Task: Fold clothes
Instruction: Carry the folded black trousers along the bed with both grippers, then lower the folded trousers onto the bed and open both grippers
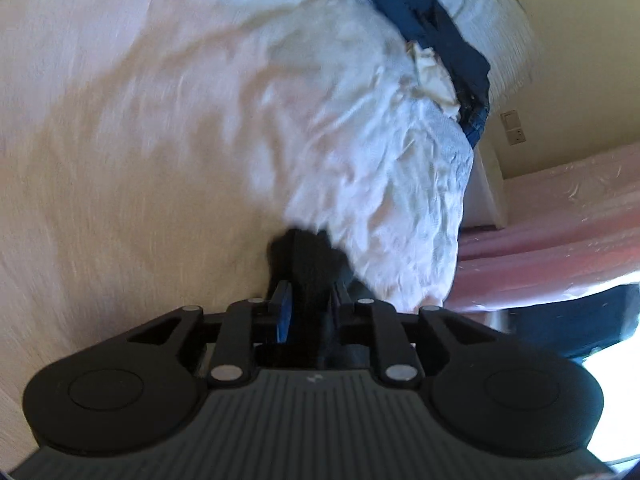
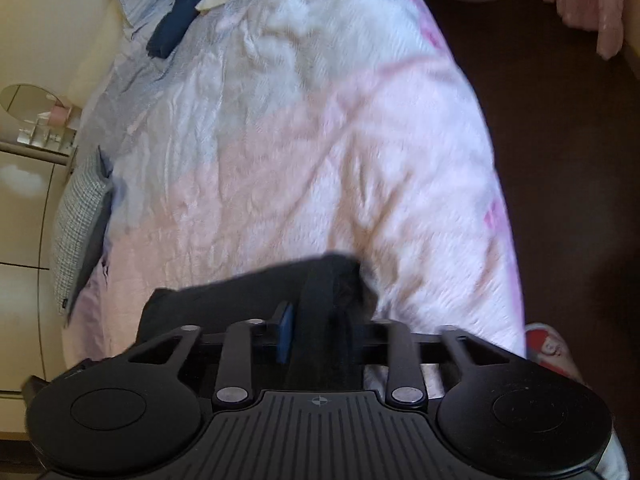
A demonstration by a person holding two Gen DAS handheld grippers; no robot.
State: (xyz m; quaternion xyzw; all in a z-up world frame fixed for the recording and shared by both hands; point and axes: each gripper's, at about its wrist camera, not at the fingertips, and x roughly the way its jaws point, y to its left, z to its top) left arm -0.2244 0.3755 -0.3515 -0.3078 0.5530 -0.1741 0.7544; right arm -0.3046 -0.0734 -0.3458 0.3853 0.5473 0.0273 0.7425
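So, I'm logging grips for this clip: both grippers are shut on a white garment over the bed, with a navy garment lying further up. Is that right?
Not quite: the held garment is black, not white. The right wrist view shows the black garment clamped in the right gripper; the left gripper is shut on it too. The navy garment does lie further up the bed.

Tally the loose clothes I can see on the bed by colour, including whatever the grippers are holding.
Black: 1, the black garment pinched by both the left gripper and the right gripper
Navy: 1, the navy garment at the far end
Cream: 1, the cream garment beside it
Total: 3
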